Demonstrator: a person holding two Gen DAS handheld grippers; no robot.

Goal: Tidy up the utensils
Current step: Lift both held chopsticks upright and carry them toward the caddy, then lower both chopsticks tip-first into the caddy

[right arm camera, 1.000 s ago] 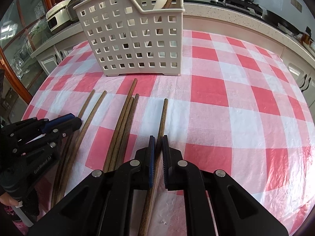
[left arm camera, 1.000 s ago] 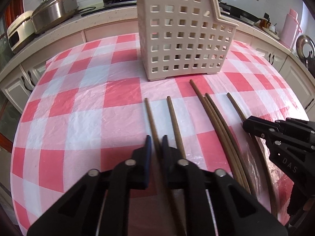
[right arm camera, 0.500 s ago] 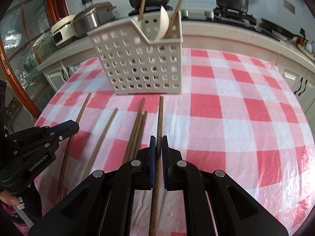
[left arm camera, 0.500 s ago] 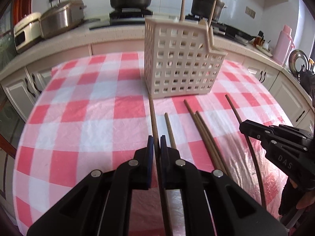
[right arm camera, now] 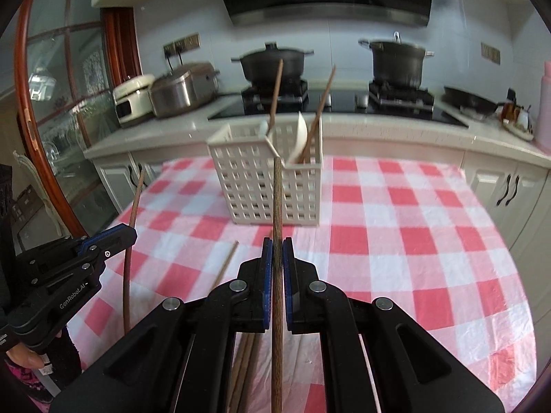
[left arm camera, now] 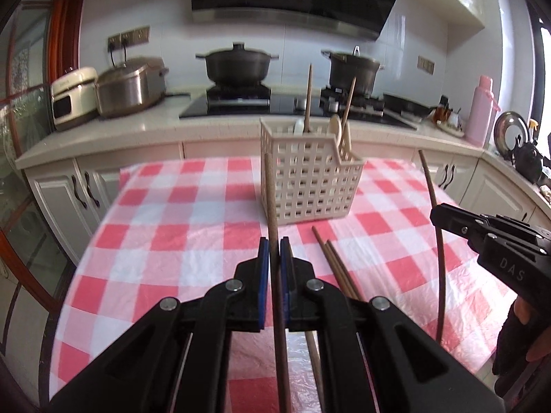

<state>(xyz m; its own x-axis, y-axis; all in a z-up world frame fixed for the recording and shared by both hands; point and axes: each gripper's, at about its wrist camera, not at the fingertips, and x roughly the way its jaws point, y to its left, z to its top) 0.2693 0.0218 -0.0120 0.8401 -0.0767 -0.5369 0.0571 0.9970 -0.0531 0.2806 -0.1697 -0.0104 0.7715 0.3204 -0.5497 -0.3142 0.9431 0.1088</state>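
My left gripper (left arm camera: 274,251) is shut on a wooden chopstick (left arm camera: 272,203) and holds it lifted off the table, tip toward the white slotted utensil basket (left arm camera: 310,189). My right gripper (right arm camera: 277,251) is shut on another wooden chopstick (right arm camera: 277,199), also lifted, pointing at the basket (right arm camera: 265,189). The basket holds two upright chopsticks and pale spoons. Several more chopsticks (left arm camera: 335,261) lie on the red-and-white checked tablecloth (left arm camera: 193,230). The right gripper and its chopstick also show in the left wrist view (left arm camera: 435,215); the left gripper also shows in the right wrist view (right arm camera: 132,232).
Behind the table runs a kitchen counter (left arm camera: 137,127) with a rice cooker (left arm camera: 129,86), two black pots on a stove (left arm camera: 237,63), and a pink flask (left arm camera: 480,113). Cabinets stand below the counter. A wood-framed glass door is at the left (right arm camera: 41,110).
Both grippers rose from the table, each lifting its chopstick clear of the cloth, and pulled back so the basket looks farther and lower. Both stay shut.
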